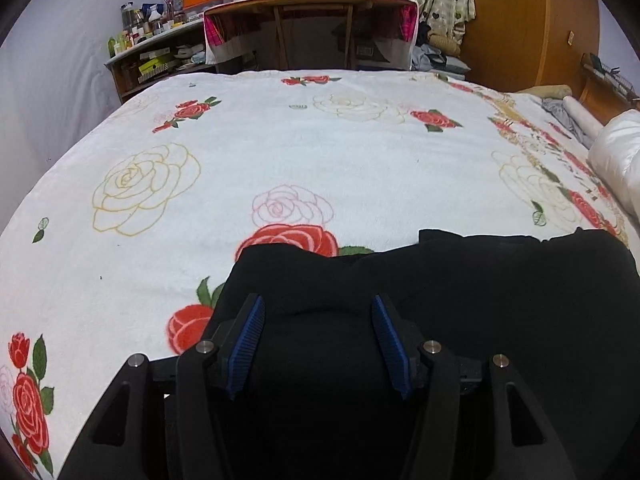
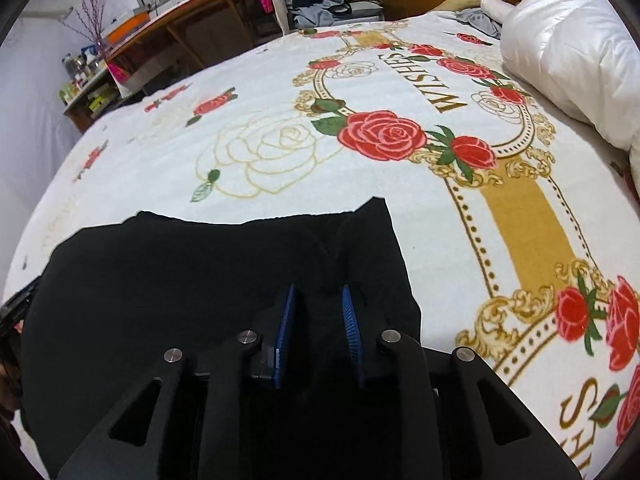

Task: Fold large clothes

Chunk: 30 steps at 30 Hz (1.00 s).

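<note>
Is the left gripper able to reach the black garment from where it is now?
Probably yes. The left gripper is open directly over the black garment, which lies on the floral blanket, and nothing stands between its fingers and the cloth.

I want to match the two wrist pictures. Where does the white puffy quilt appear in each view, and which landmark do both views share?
Left wrist view: the white puffy quilt is at the far right edge, about mid-height, mostly cut off.
Right wrist view: the white puffy quilt fills the upper right corner, lying on the floral blanket.
Shared landmark: the black garment at the bottom of both views; also the wooden desk beyond the bed.
</note>
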Motion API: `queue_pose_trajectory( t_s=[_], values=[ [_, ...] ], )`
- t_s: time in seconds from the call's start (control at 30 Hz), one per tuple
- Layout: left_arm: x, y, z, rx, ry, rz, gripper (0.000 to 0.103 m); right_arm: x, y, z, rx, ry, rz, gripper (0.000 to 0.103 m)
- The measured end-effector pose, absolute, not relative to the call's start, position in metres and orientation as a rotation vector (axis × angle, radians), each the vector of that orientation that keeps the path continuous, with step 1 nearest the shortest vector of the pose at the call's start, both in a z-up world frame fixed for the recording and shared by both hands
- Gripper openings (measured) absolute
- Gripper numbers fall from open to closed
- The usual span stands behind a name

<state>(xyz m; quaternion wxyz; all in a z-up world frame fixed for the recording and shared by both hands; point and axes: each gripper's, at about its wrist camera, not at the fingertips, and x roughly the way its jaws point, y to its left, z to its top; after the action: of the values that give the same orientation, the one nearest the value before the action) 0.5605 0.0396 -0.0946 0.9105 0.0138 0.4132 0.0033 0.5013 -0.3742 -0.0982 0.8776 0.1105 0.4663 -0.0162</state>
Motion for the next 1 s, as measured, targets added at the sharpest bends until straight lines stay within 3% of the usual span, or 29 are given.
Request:
queue_pose_trajectory(
  t_s=[0.23, 0.3, 0.37, 0.67, 1.0],
  values=[
    [0.555, 0.047, -0.073, 0.033, 0.845, 0.004, 0.058, 0.5, -0.376, -0.081, 0.191, 0.976, -0.051, 0.027],
    [0.543, 0.057, -0.062, 0.015, 0.823, -0.002, 0.058, 0.486, -0.383, -0.07, 0.225, 0.952, -0.025, 0.034],
    [0.526, 0.069, -0.051, -0.002, 0.794, -0.002, 0.058, 0.468, -0.386, -0.06, 0.249, 0.923, 0.0, 0.052],
    [0.427, 0.088, -0.028, -0.05, 0.718, 0.061, 0.058, 0.374, -0.375, -0.04, 0.316, 0.824, 0.036, 0.053],
    [0.381, 0.073, -0.031, -0.017, 0.75, 0.024, 0.058, 0.318, -0.364, -0.055, 0.289, 0.893, 0.049, 0.054]
  ],
)
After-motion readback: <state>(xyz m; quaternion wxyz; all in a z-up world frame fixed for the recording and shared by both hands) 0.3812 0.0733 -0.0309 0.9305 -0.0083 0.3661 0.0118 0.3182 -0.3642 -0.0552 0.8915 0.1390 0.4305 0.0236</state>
